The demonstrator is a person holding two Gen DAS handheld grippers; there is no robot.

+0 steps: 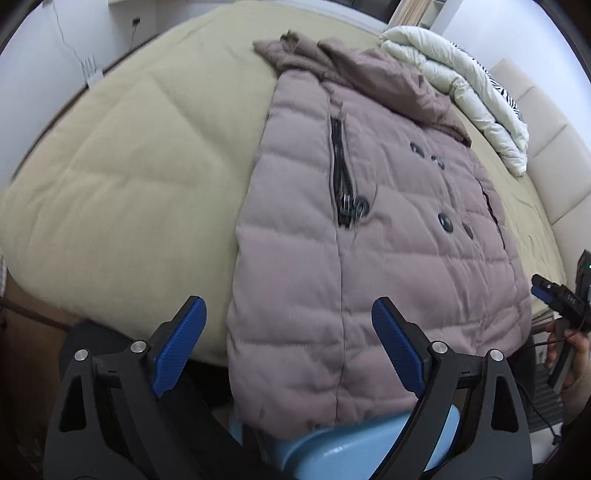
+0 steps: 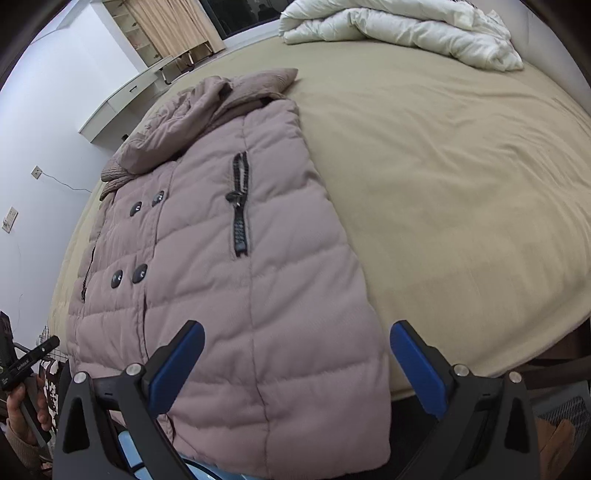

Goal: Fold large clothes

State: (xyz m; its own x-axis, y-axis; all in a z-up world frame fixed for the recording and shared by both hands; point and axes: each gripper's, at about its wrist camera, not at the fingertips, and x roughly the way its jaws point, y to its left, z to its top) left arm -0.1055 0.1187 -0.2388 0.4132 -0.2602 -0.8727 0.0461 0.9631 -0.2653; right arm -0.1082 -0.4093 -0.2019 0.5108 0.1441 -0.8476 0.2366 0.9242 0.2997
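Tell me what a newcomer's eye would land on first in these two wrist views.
A mauve quilted puffer coat lies lengthwise on the beige bed, hem hanging over the near edge, dark buttons and a zip pocket showing. A rumpled white duvet lies at the far end. Both grippers, left and right, hover open.

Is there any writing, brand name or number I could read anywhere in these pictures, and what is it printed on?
No text can be read for certain.
White lettering on the left gripper's black body, seen from the right camera: too small and blurred to read.
White marks on the right gripper's black body, seen from the left camera: also blurred.
Coat, its buttons, bed cover and white quilt: no writing visible.
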